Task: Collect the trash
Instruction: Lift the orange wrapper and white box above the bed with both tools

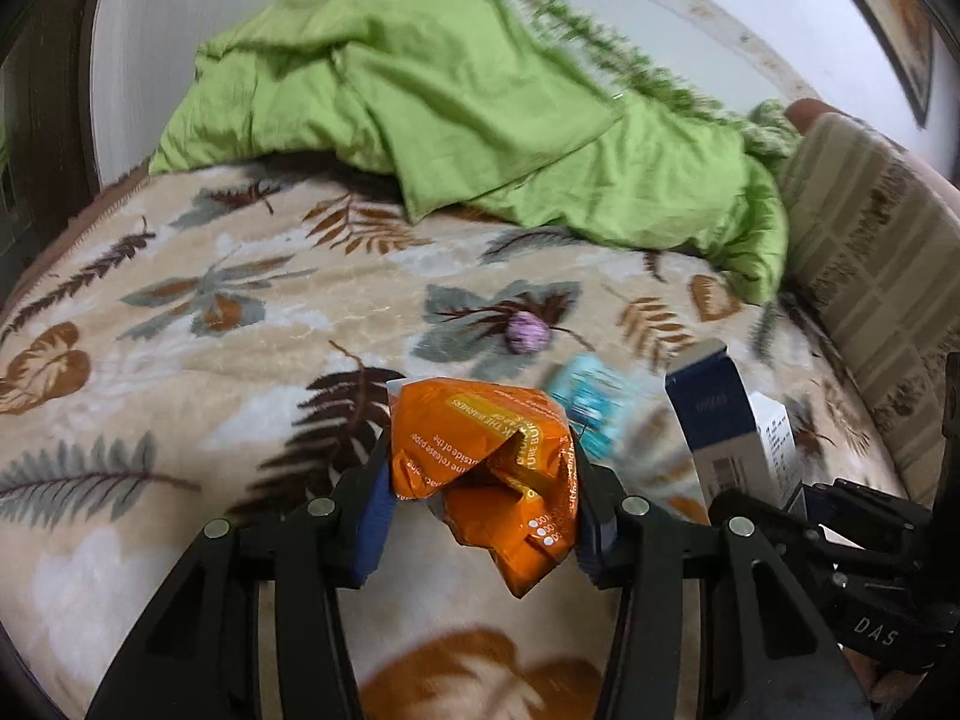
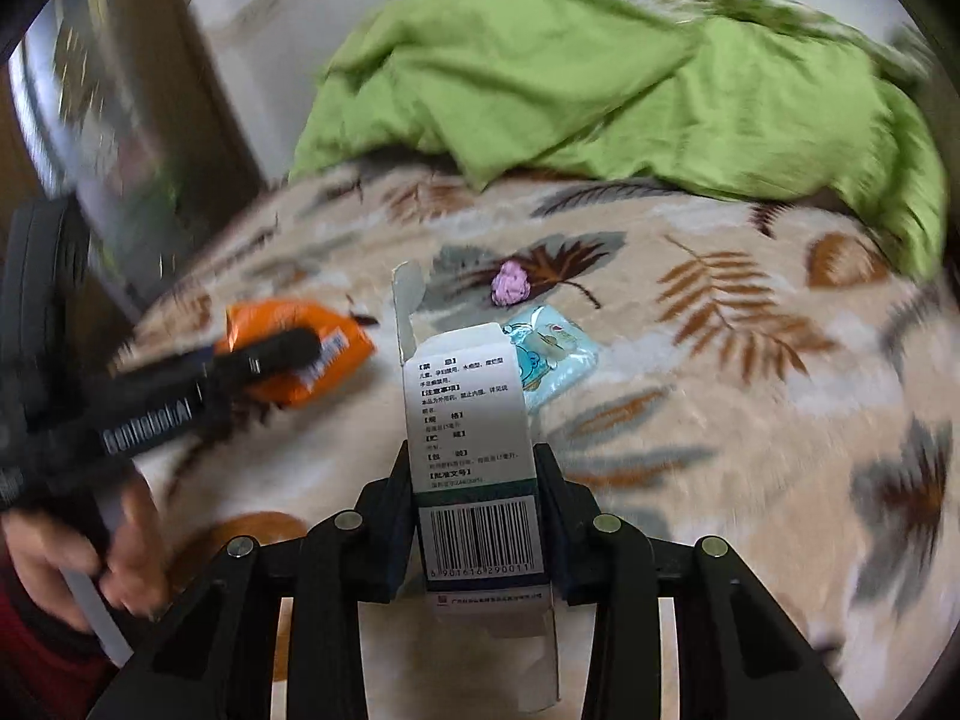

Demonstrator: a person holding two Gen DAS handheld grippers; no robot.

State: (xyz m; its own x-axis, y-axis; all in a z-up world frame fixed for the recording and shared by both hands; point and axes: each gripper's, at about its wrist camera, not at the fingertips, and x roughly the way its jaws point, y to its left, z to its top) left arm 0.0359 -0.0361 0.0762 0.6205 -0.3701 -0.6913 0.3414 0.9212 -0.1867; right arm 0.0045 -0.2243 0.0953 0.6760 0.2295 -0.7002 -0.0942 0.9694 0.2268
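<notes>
My left gripper is shut on a crumpled orange wrapper, held just above the leaf-patterned blanket. My right gripper is shut on a white medicine box with a barcode and an open top flap, held upright. In the left wrist view that box stands at the right. A purple crumpled ball and a light blue packet lie on the blanket just beyond both grippers, close together.
A rumpled green duvet covers the far part of the bed. A striped cushion lines the right edge. A person's hand holds the left gripper's handle. Dark wood furniture stands at the left.
</notes>
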